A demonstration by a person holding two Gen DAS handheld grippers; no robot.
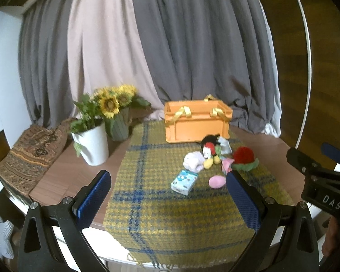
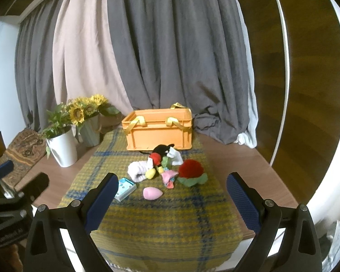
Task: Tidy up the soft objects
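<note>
At the bottom of the left wrist view, the left claw [image 1: 168, 200] hangs spread wide with nothing between its blue pads, above the near edge of the yellow-and-blue plaid cloth [image 1: 161, 222] that covers the middle of the wooden counter [image 1: 63, 176]. The right claw [image 2: 173, 200] fills the bottom of its own view, equally spread and empty; it also shows at the right edge of the left view.

Just past the pads, at frame centre, lie a blue-and-white tissue pack [image 1: 184, 181] and a pink egg-shaped toy [image 2: 152, 193], near each other but apart. Behind them the soft things crowd together in a loose heap: a white rolled sock [image 2: 137, 170], a mouse plush [image 2: 157, 158] with black head and yellow shoes touching it, a pink scrap of fabric [image 2: 168, 176], and to the right a red plush with green leaves [image 2: 191, 172].

Farther back, above the heap, stands an orange crate [image 2: 158, 129] with yellow ribbon handles, on the cloth's far end. At mid-left sit a white pot [image 1: 91, 145] of greenery and a grey-green pot of sunflowers [image 1: 112, 102], with a patterned cushion [image 1: 31, 151] at the left edge. Grey and beige curtains [image 2: 147, 45] fill the upper frame.
</note>
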